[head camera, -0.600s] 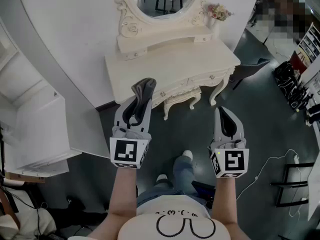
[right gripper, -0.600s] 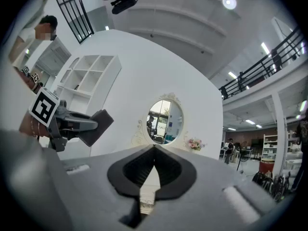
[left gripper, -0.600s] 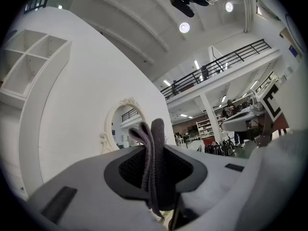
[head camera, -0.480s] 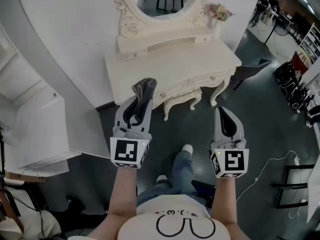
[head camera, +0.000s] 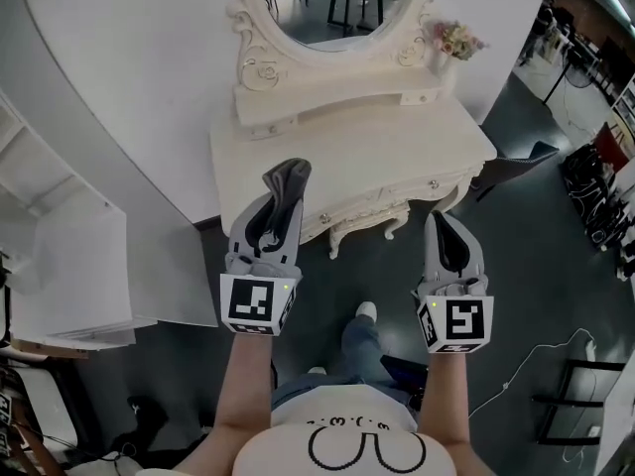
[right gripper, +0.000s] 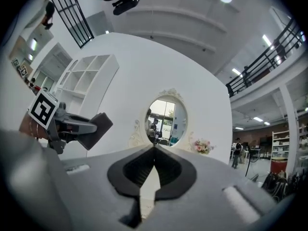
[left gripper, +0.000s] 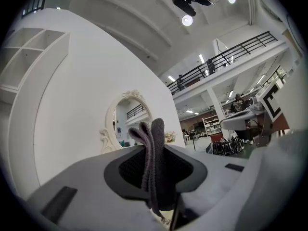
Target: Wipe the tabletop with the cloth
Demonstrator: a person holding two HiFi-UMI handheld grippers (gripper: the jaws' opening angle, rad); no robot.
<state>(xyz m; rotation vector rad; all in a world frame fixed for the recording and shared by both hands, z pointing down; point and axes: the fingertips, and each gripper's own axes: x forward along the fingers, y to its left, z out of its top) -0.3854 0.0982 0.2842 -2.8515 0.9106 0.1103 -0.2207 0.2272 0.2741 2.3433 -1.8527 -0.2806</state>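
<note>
Cloth [head camera: 289,177] sits clamped in the left gripper [head camera: 277,204], with the tabletop [head camera: 382,145] straight ahead; right gripper [head camera: 441,220] is closed, empty.

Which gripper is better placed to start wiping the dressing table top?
Left. The left gripper is shut on the grey cloth and points at the tabletop; the right gripper is shut and empty.

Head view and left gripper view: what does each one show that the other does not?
Only the head view shows the tabletop, its drawers and the person's shoe. Only the left gripper view shows the ceiling lamps and the balcony railing. Both show the cloth clamped in the left tool and the oval mirror.
</note>
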